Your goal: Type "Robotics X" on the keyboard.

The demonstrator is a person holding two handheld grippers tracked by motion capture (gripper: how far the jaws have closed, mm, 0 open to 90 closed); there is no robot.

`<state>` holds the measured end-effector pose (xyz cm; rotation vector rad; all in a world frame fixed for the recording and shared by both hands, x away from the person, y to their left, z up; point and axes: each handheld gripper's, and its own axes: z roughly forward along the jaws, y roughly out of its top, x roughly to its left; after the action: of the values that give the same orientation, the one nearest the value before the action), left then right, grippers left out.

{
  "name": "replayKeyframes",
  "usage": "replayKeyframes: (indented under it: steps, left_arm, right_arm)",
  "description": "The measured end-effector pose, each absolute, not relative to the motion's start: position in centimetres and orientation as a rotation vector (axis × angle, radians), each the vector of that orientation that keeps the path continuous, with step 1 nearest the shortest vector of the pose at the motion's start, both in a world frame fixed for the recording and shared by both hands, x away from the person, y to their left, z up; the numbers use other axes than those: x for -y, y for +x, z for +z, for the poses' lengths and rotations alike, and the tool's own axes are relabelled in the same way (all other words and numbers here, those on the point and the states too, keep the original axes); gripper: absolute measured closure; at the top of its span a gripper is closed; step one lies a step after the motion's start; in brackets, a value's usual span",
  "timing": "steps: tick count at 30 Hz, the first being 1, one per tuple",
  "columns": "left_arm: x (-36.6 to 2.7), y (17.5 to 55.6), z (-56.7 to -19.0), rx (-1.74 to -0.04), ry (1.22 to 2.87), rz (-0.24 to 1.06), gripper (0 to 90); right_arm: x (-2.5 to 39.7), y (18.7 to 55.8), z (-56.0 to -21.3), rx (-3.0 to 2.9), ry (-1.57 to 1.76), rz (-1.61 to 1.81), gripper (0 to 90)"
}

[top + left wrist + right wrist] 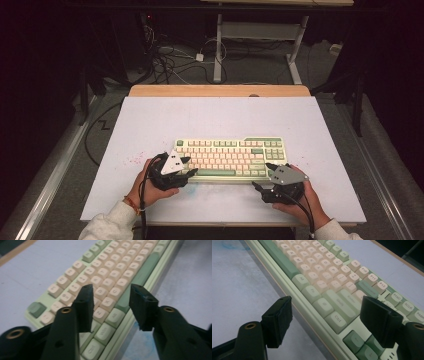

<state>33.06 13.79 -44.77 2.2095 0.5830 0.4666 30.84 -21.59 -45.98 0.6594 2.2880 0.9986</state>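
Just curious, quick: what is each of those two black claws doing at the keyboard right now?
Left gripper: open, empty, jaws over the pale green and cream keyboard.
Right gripper: open, empty, at the keyboard's other end.

Dim, dark surround, perhaps slightly blurred

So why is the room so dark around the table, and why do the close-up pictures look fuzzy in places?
High view: light falls on the white table, the room behind stays nearly black. Left gripper view: the keyboard is soft, its near keys blurred, the key letters barely readable. Right gripper view: sharper, with legends like Ctrl and Shift readable; far keys soften.
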Motion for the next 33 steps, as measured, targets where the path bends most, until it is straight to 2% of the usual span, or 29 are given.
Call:
replayKeyframes:
  steps: [4, 6, 9, 24, 33]
  left_arm:
    - [-12.7, 33.5, -45.0, -0.557, 2.263, 0.416, 78.3]
    - [-12.0, 33.6, -45.1, -0.537, 2.291, 0.405, 83.4]
    - [-11.2, 33.9, -45.3, -0.525, 2.317, 0.395, 86.4]
    - [-9.1, 35.0, -46.1, -0.501, 2.402, 0.385, 87.4]
    - [-9.6, 34.6, -45.0, -0.502, 2.360, 0.430, 83.7]
  right_arm:
    - [21.5, 30.8, -46.0, -2.289, 0.656, 0.994, 26.3]
    - [21.5, 30.8, -46.0, -2.291, 0.652, 0.993, 26.3]
    - [21.5, 30.9, -46.1, -2.294, 0.651, 0.988, 26.4]
    - [21.3, 31.0, -46.4, -2.319, 0.643, 0.970, 26.5]
    - [21.3, 31.0, -46.3, -2.313, 0.652, 0.975, 26.5]
